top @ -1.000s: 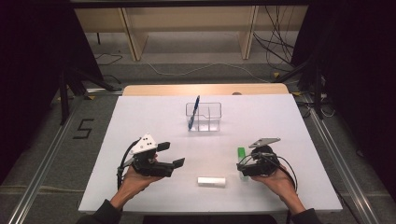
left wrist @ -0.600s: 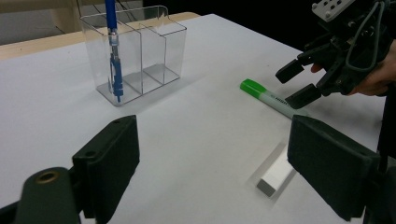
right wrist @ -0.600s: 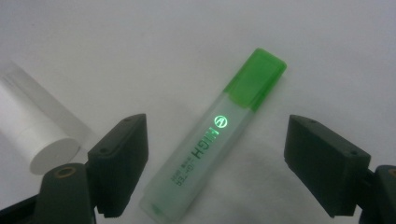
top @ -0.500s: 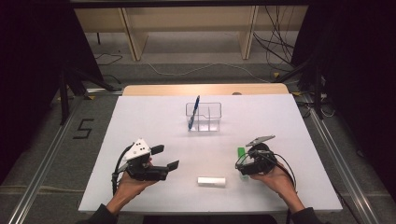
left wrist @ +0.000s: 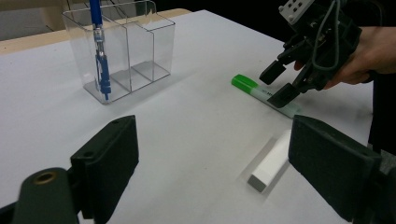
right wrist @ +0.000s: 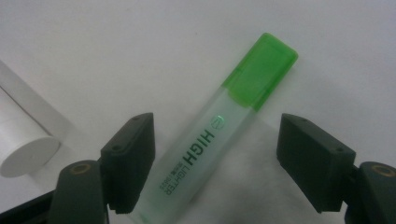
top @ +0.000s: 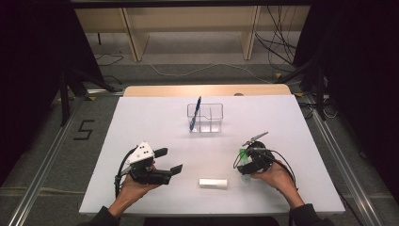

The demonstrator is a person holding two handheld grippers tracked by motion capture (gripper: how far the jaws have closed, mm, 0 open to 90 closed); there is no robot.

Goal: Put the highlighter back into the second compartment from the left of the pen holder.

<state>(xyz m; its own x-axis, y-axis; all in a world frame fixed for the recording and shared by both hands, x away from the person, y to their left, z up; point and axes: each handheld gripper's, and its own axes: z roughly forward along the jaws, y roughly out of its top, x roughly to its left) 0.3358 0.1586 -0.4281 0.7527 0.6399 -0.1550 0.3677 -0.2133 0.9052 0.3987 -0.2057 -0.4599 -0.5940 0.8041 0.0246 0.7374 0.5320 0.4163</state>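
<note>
1. Between the jaws of the right gripper (right wrist: 212,163), flat on the white table (top: 155,117), the green highlighter (right wrist: 219,135) was seen; its barrel lay just beside one jaw, well apart from the other, and was not yet pressed.
2. Its long axis was found to run slantwise to the jaws, with the green cap pointing away from the hand, toward the far side of the table.
3. The right gripper's jaws were seen wide apart; they had just been closing a little, with the highlighter between them and nothing held.
4. The right hand (top: 275,176) was judged clearly nearer to the highlighter than the left one, so the pick was expected from it.
5. The white eraser (top: 212,183) was found near the highlighter, toward the left gripper, apart from it.
6. The left gripper (top: 164,161) was seen open and empty, well apart from the highlighter.
7. The clear organizer (top: 207,117), with a blue pen (top: 195,113) leaning in its left compartment, stood farther off; open table was left between it and the highlighter.
</note>
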